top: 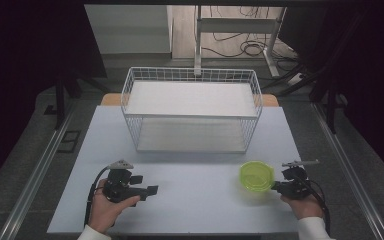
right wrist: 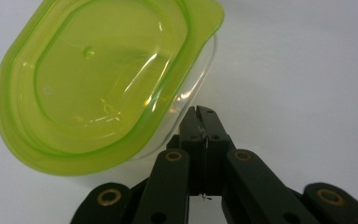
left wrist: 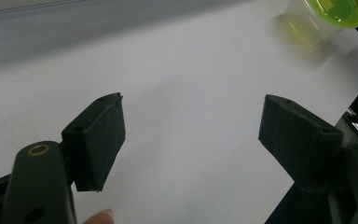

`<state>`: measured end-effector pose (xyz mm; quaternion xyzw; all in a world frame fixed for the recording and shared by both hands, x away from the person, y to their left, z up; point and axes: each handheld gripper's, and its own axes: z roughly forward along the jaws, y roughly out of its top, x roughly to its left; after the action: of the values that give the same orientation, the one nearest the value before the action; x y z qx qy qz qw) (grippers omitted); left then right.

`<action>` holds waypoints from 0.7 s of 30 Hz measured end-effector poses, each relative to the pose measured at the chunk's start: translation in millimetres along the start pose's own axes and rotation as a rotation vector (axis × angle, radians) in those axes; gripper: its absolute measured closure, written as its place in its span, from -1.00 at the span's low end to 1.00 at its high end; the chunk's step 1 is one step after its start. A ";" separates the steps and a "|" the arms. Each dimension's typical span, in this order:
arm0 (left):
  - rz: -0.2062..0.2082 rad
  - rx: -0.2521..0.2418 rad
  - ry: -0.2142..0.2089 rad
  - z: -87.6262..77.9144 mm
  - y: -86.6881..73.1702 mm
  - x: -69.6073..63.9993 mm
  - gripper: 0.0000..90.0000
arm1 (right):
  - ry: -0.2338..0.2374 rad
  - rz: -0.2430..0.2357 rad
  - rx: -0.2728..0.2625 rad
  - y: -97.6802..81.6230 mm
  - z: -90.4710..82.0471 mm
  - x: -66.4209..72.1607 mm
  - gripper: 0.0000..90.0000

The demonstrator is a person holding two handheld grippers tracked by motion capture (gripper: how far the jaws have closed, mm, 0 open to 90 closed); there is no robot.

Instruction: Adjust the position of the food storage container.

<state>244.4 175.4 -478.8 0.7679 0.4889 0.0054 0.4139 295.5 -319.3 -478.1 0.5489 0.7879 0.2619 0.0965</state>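
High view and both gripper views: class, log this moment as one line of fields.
left gripper: open, over bare table | right gripper: shut, beside green-lidded container | wire basket: empty, behind

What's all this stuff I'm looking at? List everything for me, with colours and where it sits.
Table: one, pale grey-white, fills the middle of the high view.
Wire basket: one, white, far middle of the table, with a white shelf inside.
Container: one, clear with a green lid, near right of the table.
Cables: several, dark, on the floor beyond the table.
Left gripper: one, black, near left, fingers wide apart over bare table.
Right gripper: one, black, fingers closed, beside the container.
Hands: two, each holding a gripper.
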 end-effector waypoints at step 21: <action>-0.003 0.002 0.001 -0.4 -0.3 2.2 -0.50 | 0.035 -0.097 -0.030 20.9 25.0 31.5 0.98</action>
<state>245.0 177.4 -479.6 0.7675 0.4904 0.0048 0.4128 311.5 -277.4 -484.1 0.5038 0.8112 0.2783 0.1036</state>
